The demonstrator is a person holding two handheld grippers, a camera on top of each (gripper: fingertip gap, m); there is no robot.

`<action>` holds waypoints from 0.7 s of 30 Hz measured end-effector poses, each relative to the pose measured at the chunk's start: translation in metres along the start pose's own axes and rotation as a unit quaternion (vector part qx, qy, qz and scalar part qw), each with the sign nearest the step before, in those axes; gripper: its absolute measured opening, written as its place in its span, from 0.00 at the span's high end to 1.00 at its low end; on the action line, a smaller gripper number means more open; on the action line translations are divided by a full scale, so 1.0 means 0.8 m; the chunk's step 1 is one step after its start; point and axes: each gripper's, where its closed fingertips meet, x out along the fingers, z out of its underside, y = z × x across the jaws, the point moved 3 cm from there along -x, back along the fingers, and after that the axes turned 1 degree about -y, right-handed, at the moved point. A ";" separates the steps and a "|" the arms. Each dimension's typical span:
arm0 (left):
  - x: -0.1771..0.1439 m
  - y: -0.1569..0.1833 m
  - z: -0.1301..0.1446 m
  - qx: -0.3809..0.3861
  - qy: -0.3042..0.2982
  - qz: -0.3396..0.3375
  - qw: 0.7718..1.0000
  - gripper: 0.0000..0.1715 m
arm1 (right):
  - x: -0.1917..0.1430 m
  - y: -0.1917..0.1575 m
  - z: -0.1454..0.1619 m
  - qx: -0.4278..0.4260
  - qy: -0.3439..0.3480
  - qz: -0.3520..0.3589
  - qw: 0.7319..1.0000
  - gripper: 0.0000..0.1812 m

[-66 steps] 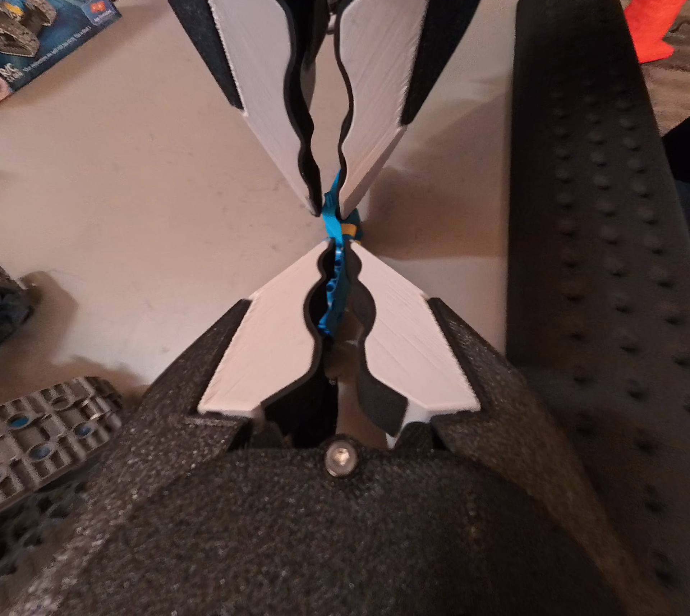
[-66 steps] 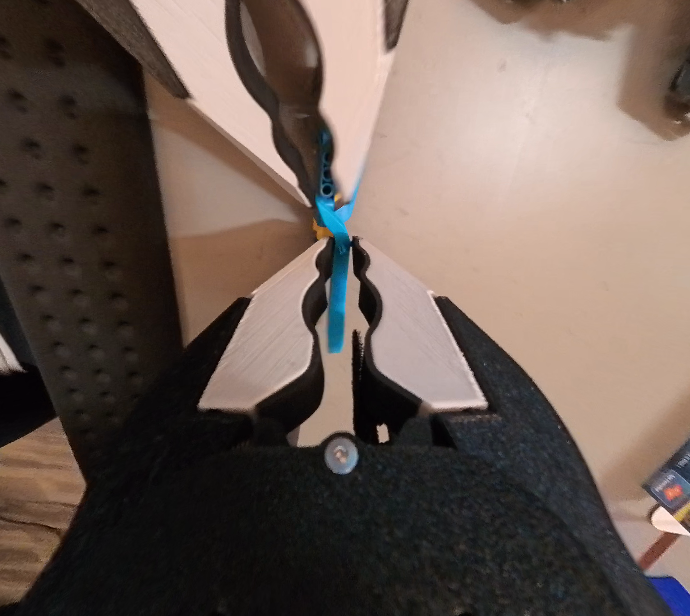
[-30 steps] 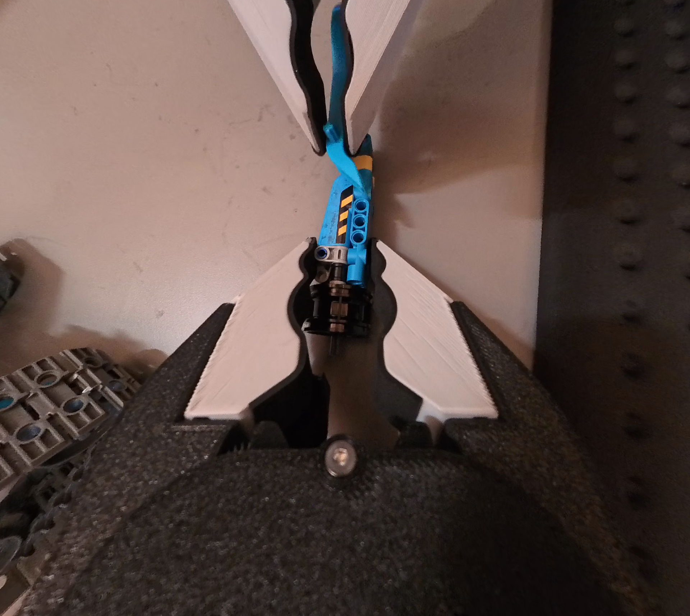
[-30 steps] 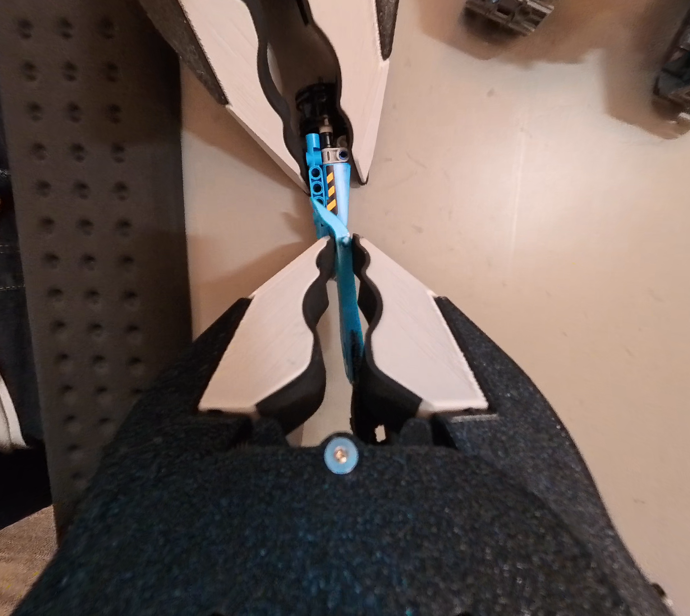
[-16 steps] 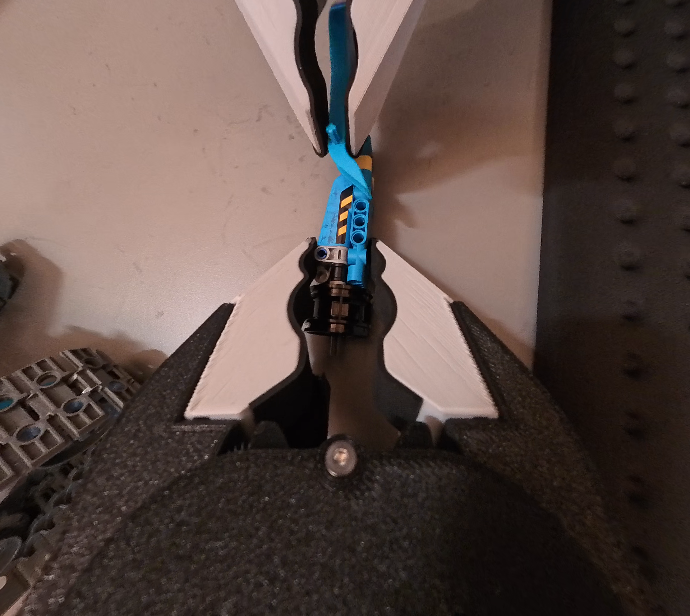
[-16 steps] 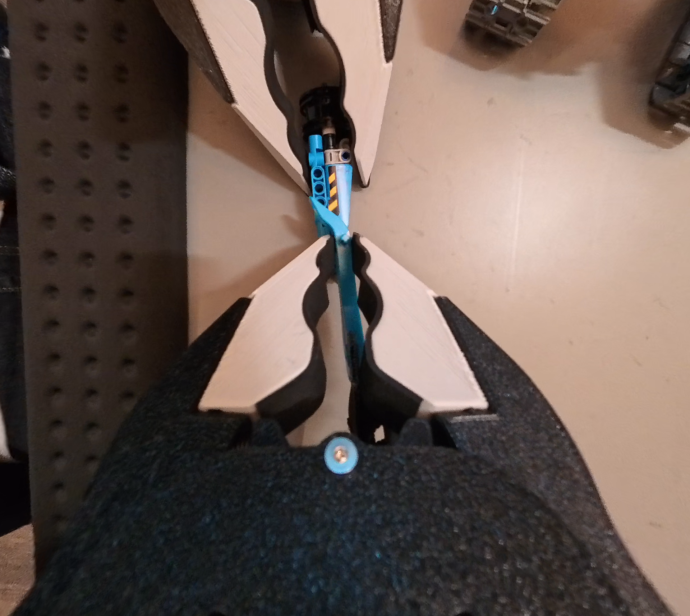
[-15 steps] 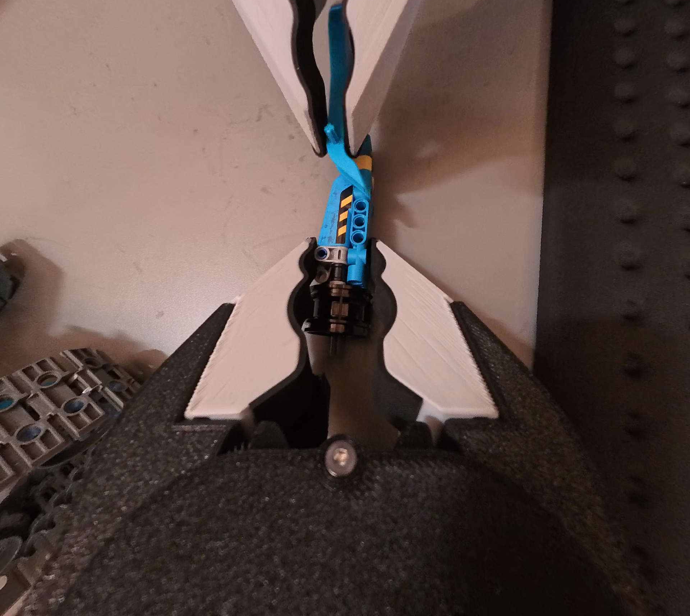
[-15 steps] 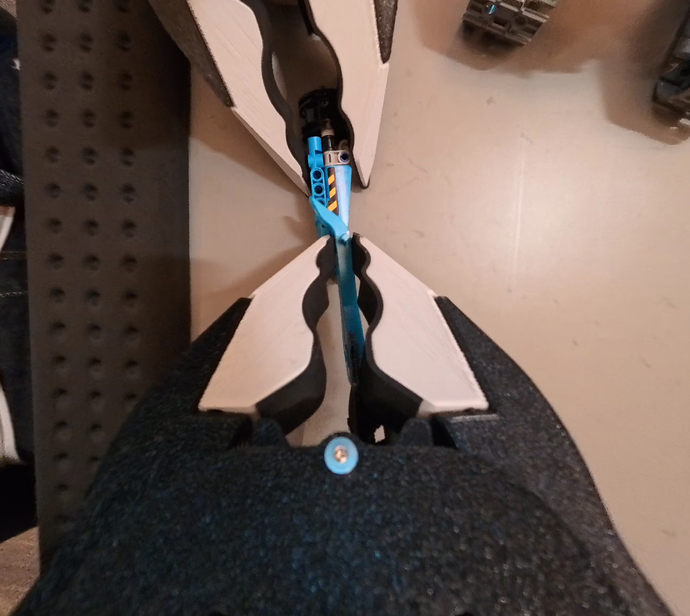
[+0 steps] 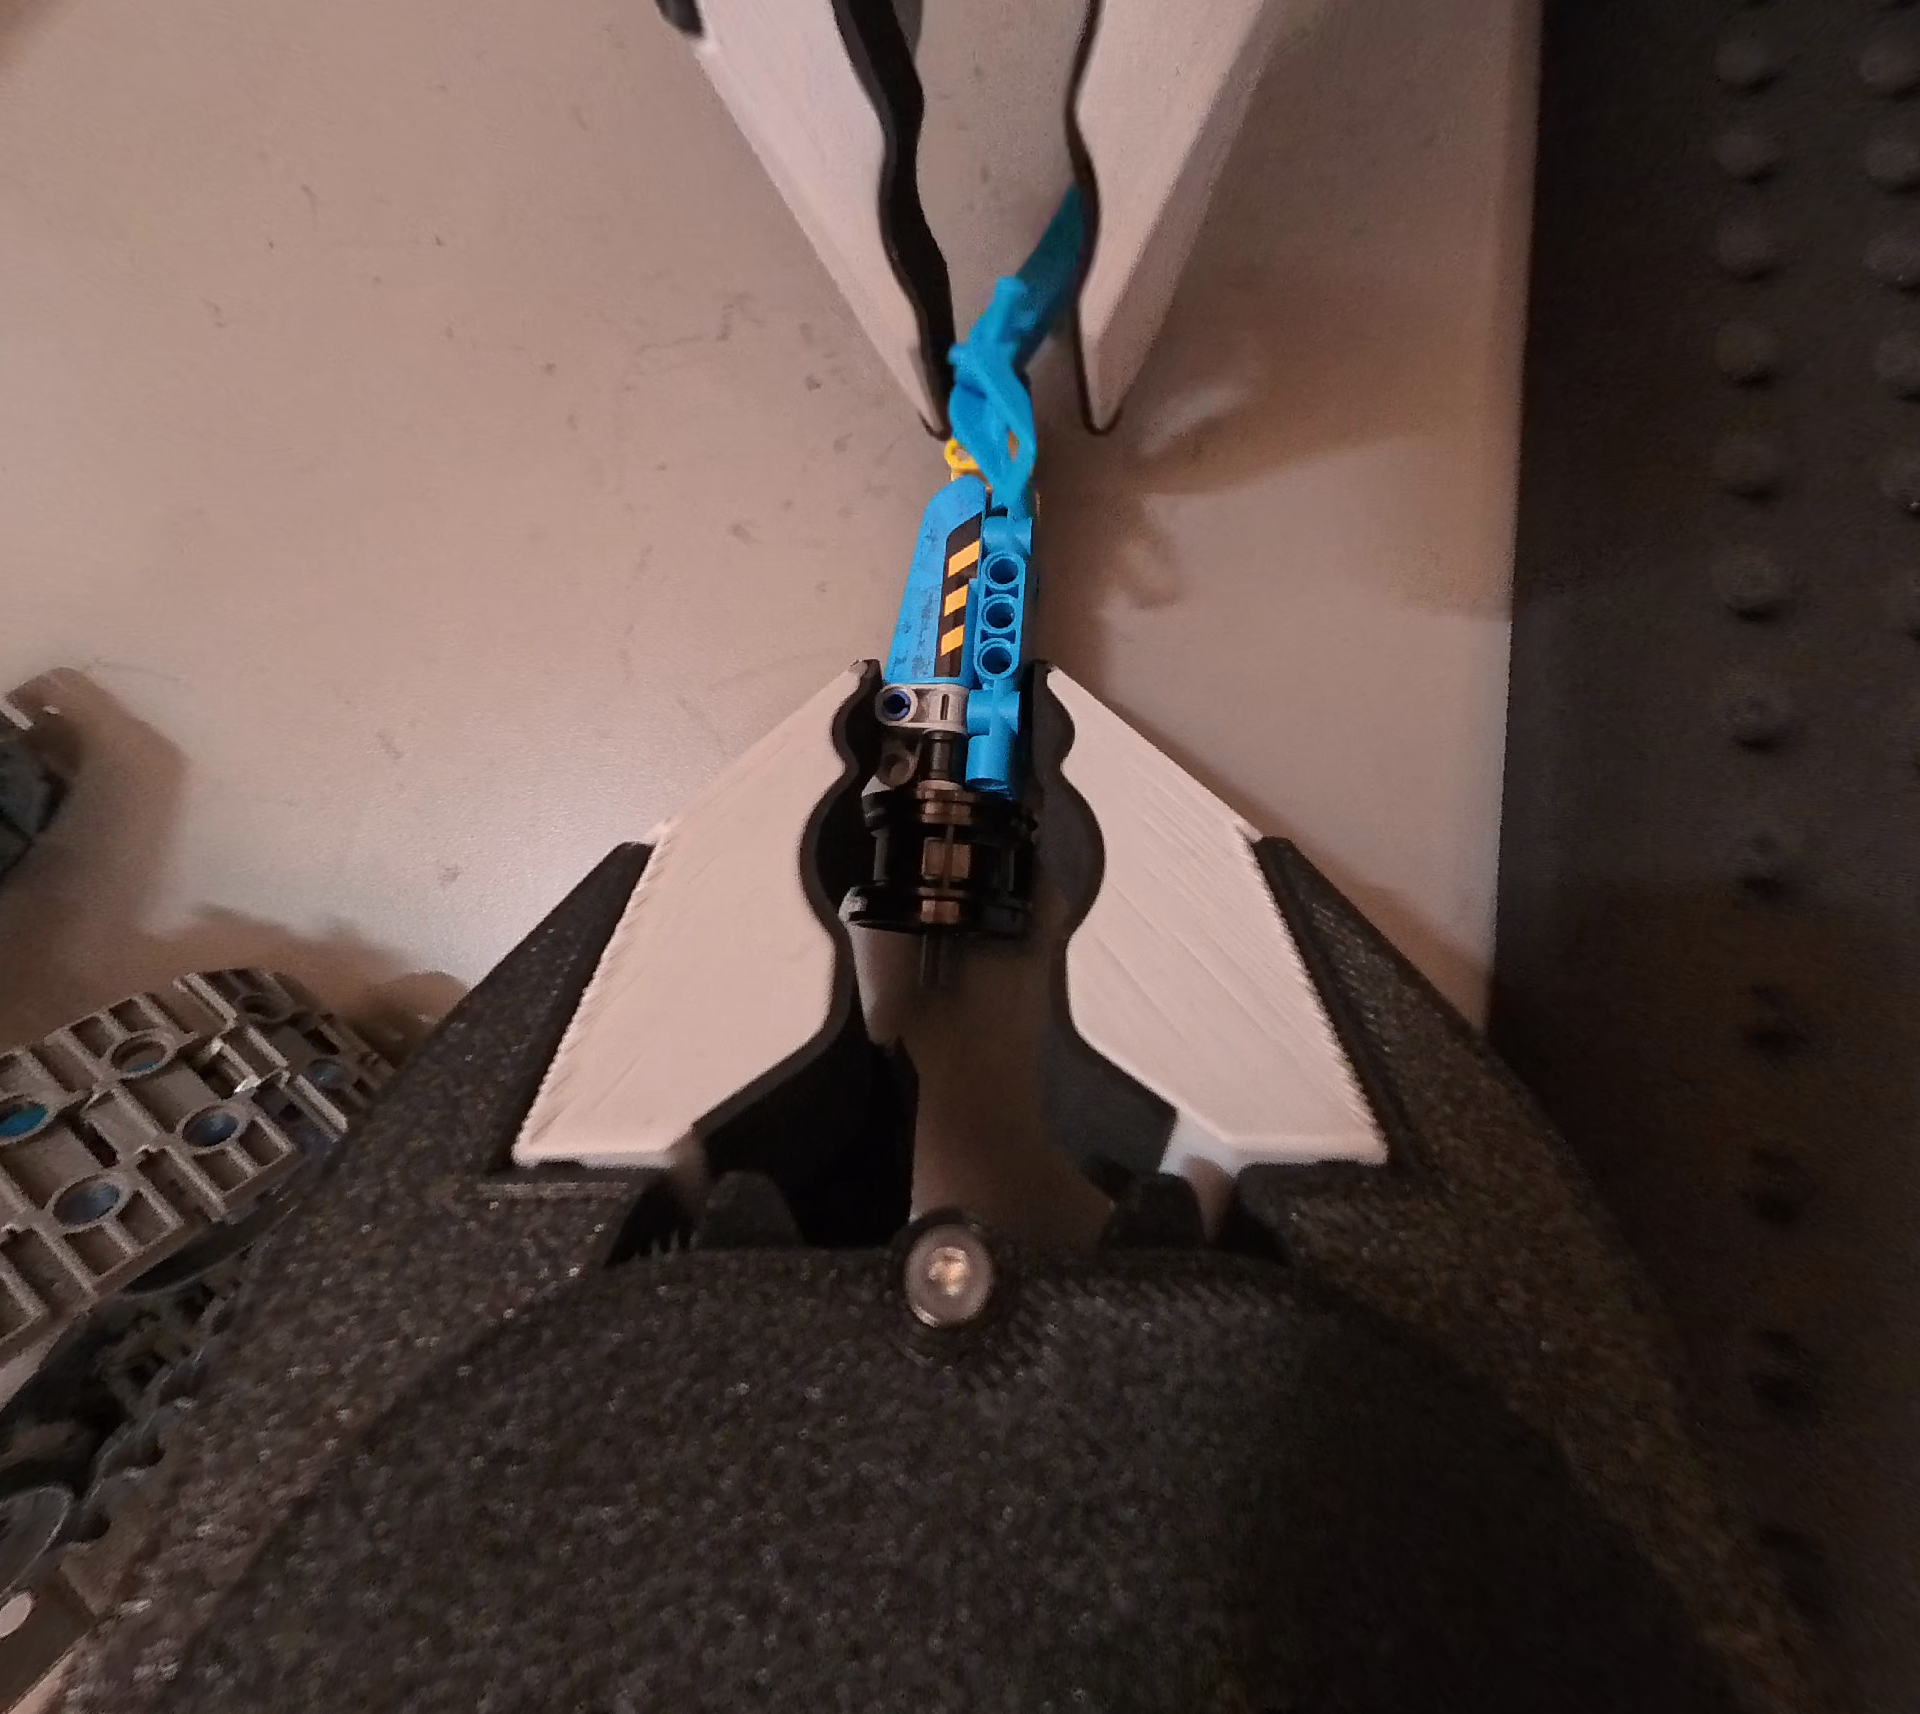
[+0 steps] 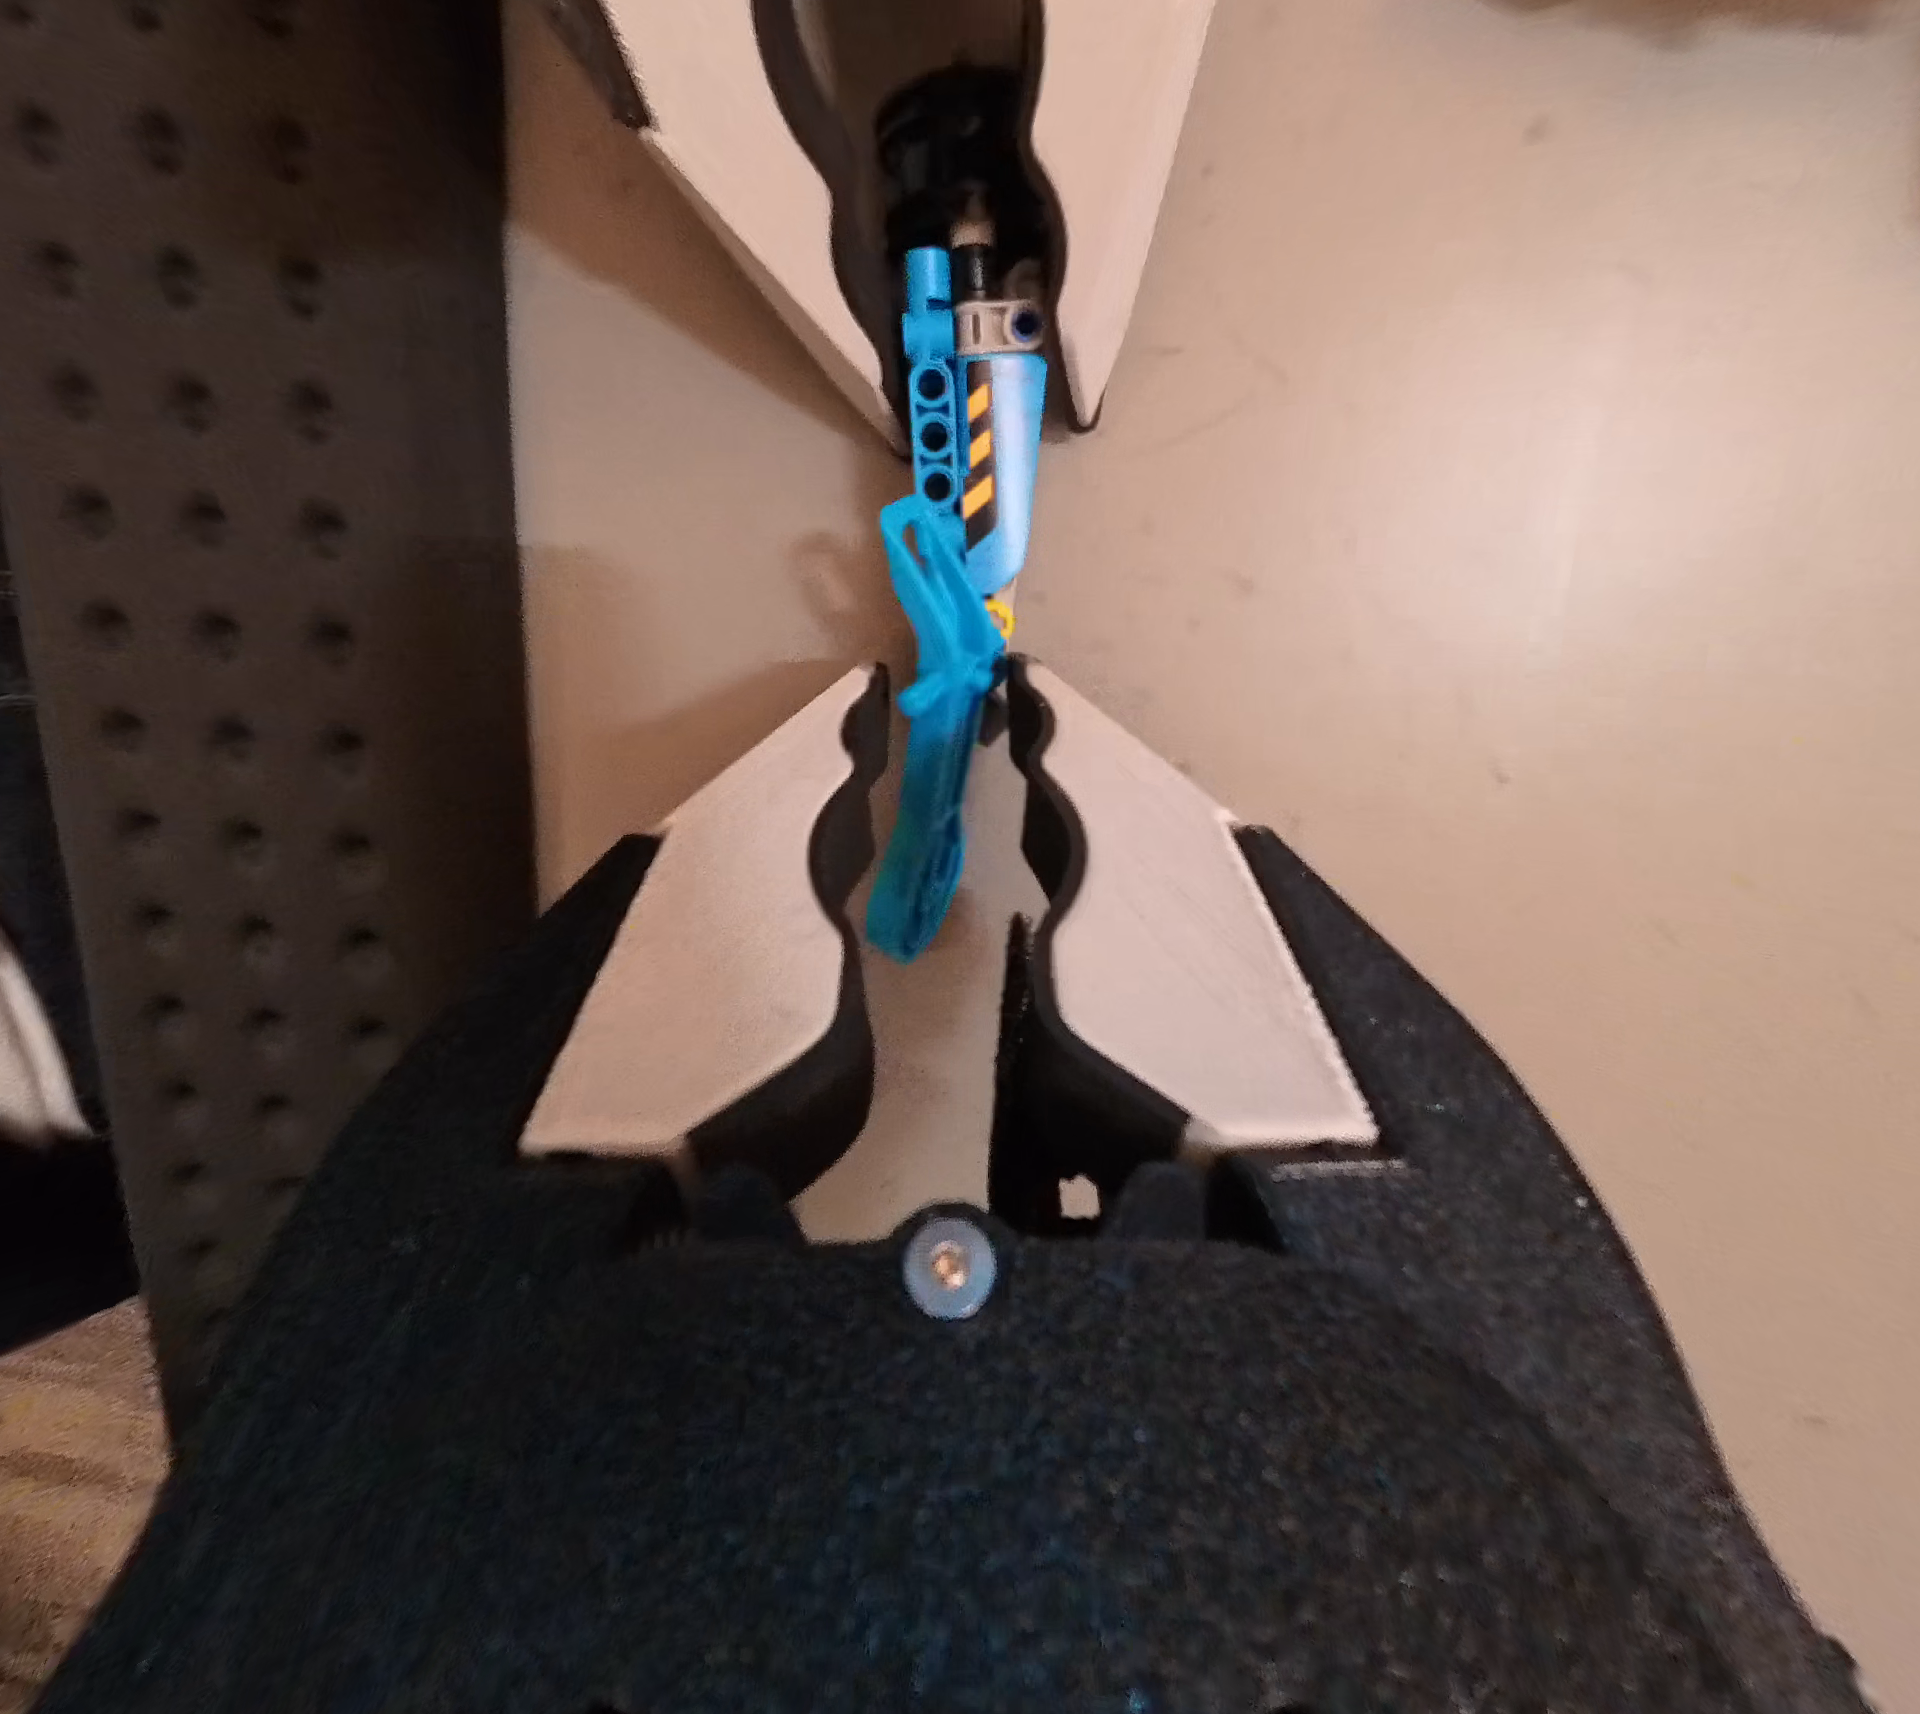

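Left hand-held gripper point(image 9: 951, 688) clamped on blue brick assembly point(image 9: 971, 599); right hand-held gripper point(image 10: 940, 677) parted around its far blue blade point(image 10: 925, 823), above surface point(image 9: 364, 417).

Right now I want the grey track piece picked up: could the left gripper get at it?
Probably not as things stand: the left gripper is shut on the blue toy assembly, so its jaws are occupied. The grey track piece lies beside it, uncovered.
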 end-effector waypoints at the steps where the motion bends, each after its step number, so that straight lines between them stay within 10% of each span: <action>1: 0.000 0.000 0.000 0.000 0.000 0.000 1.000 0.85 | 0.004 0.001 0.000 -0.007 -0.004 0.011 1.000 0.90; 21: 0.000 0.009 -0.003 0.003 0.008 -0.003 1.000 0.85 | 0.001 -0.002 -0.004 -0.040 0.064 0.035 0.997 0.94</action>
